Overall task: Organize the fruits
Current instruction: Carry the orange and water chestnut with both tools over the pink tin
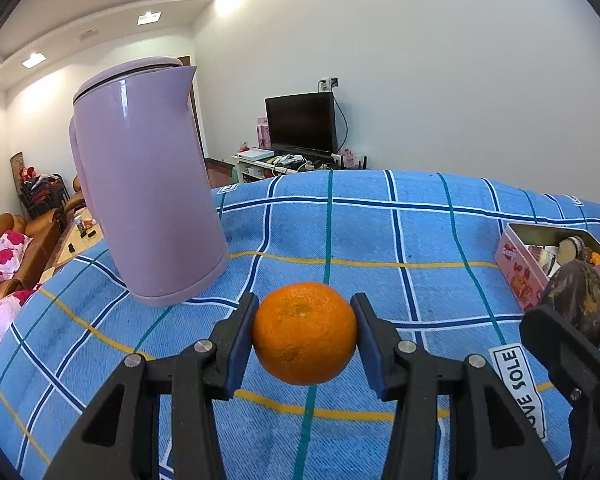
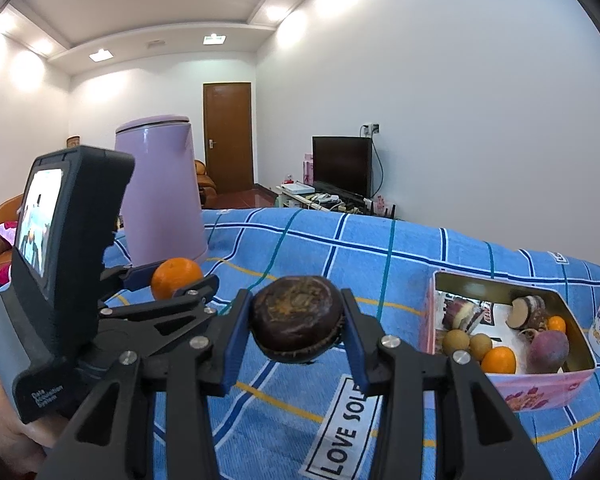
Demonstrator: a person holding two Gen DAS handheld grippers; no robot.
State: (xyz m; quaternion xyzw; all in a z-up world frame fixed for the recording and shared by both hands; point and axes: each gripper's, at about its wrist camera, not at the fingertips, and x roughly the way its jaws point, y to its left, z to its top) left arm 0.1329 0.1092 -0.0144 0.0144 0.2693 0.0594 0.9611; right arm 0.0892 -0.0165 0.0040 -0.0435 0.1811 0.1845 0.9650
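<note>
Carry step: left gripper [image 1: 305, 334] clamped an orange [image 1: 305, 332], right gripper [image 2: 298, 322] clamped a dark fruit [image 2: 296, 318]. Next likely: drop both into the tin [image 2: 572, 308].

Left gripper [image 1: 305, 334] and right gripper [image 2: 296, 324] jaws each clamped

Between my left fingers [image 1: 364, 332] sits the orange [image 1: 305, 333]; kettle [image 1: 148, 184] beyond-left, tin [image 1: 518, 264] right of them.
</note>
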